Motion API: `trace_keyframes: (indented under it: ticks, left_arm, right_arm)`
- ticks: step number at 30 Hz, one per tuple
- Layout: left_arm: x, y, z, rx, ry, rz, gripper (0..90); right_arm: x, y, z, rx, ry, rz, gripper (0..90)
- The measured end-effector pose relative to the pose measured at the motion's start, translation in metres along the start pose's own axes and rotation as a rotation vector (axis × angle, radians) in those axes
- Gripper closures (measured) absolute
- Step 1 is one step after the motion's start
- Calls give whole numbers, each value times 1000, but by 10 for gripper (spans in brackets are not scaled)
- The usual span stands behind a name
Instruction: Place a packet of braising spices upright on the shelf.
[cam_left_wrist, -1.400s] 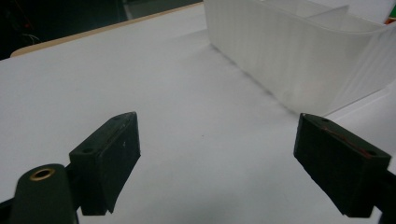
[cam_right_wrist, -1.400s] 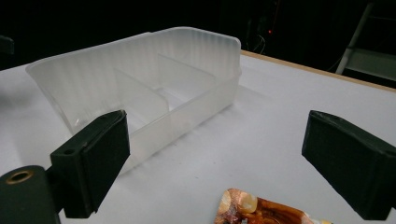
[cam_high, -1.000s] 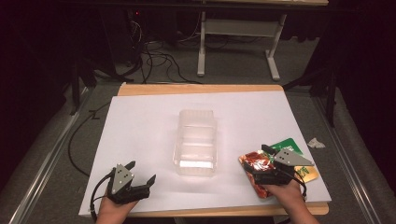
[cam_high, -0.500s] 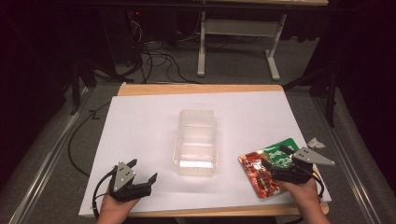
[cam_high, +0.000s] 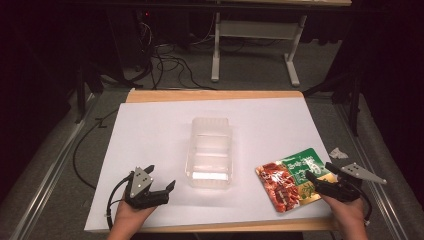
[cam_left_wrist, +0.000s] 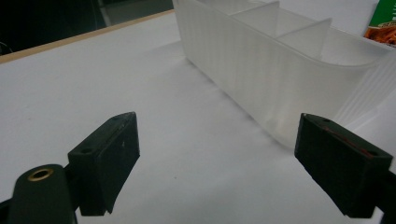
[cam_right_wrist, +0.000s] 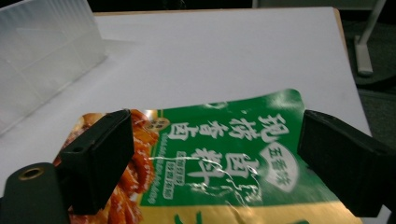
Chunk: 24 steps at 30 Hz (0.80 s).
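Rightward we have slid our right gripper, jaws closing slightly (nothing pinched), off the glossy green-and-red foil snack pouch lying flat near the white table's front-right edge; left gripper gapes; clear ribbed plastic tray beyond.

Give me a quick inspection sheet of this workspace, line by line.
Surface: white sheet over a wooden table.
Job's things: green and red snack packet lying flat; clear divided container at centre, nothing seen in it.
Clutter: small crumpled scrap off the sheet's right edge.
Grippers: left hand-held gripper open, holding nothing; right hand-held gripper open above the packet, jaws just been closing.
Cables: one trails from the left gripper; more on the floor.
Surroundings: dark; grey table legs.
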<state>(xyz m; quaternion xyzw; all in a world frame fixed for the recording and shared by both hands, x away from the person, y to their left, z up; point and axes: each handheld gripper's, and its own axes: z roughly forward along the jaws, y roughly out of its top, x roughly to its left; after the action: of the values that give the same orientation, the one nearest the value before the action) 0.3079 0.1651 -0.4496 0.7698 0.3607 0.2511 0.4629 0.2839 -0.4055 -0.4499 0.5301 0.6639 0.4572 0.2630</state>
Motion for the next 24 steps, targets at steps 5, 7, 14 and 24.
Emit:
trace_keyframes:
  ticks: [5,7,14,24]
  left_arm:
    - [0,3,7,5,5,-6,145]
    - [0,3,9,9,2,-8,146]
    - [3,5,12,6,10,-20,147]
    - [3,4,12,2,6,-12,148]
  right_arm:
    - [-11,-7,-9,15,-25,31,113]
    - [-15,-10,-12,17,-38,44,112]
    - [-28,-17,-20,36,-59,104,109]
    - [-42,-27,-18,106,-71,191,128]
